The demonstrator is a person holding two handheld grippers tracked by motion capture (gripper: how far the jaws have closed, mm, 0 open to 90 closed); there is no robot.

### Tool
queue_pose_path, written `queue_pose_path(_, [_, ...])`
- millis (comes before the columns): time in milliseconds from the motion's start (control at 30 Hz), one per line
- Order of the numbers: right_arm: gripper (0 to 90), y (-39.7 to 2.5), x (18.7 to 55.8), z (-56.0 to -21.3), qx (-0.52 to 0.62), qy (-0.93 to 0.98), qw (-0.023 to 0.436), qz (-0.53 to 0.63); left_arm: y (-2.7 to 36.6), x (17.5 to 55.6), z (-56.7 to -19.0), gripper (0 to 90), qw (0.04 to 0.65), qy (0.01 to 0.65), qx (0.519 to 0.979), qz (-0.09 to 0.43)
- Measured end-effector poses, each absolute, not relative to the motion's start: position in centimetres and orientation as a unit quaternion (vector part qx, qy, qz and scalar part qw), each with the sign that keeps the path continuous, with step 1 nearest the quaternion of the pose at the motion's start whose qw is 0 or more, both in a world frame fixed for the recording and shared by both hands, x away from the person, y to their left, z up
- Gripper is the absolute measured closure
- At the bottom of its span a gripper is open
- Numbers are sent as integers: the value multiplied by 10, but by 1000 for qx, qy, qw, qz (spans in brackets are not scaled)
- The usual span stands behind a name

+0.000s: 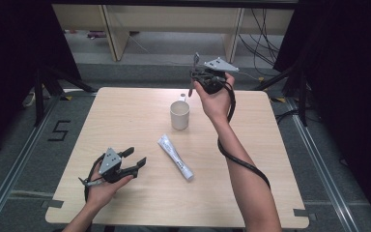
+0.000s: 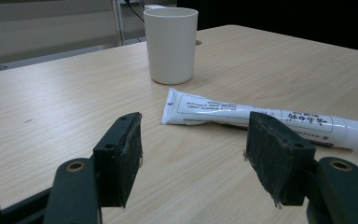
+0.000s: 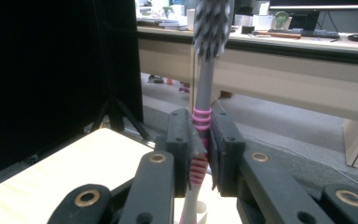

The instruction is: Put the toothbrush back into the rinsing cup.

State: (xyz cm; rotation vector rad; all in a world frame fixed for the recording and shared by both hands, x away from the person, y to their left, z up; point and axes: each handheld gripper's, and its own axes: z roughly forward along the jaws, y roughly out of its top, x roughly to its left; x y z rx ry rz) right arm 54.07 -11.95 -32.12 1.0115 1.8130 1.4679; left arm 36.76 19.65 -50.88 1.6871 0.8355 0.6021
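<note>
Grey-stemmed toothbrush (image 3: 204, 84), pinched upright between the black padded jaws of the right gripper (image 3: 200, 149). Pink ribbed grip section sits right at the clamp line; pink-and-white handle runs down below the jaws; striped grey-and-white bristle head stands well above them. In the high view the right gripper (image 1: 199, 73) is raised off the wooden table (image 1: 125, 116) at its far edge, brush (image 1: 194, 67) pointing up, with the white cup (image 1: 179, 115) just below and on the near side of it.

Left gripper (image 2: 193, 161): jaws set wide apart, nothing between them, pads rough and frayed at the edges. It is low over the tabletop at the near left (image 1: 136, 158). Directly ahead of its jaws lies a white toothpaste tube (image 2: 261, 120), flat on the wood, crimped end toward the left jaw, cap end beyond the right jaw; dark print on glossy plastic. Beyond the tube stands the cup (image 2: 171, 44), plain, matte, slightly tapered, upright. Table surface pale, fine straight grain.
</note>
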Motion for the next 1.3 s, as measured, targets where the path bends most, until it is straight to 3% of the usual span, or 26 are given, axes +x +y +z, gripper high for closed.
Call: queue_pose_path(1300, [798, -104, 581, -336, 394, 679, 314, 534, 193, 366, -512, 349, 548, 342, 720, 255])
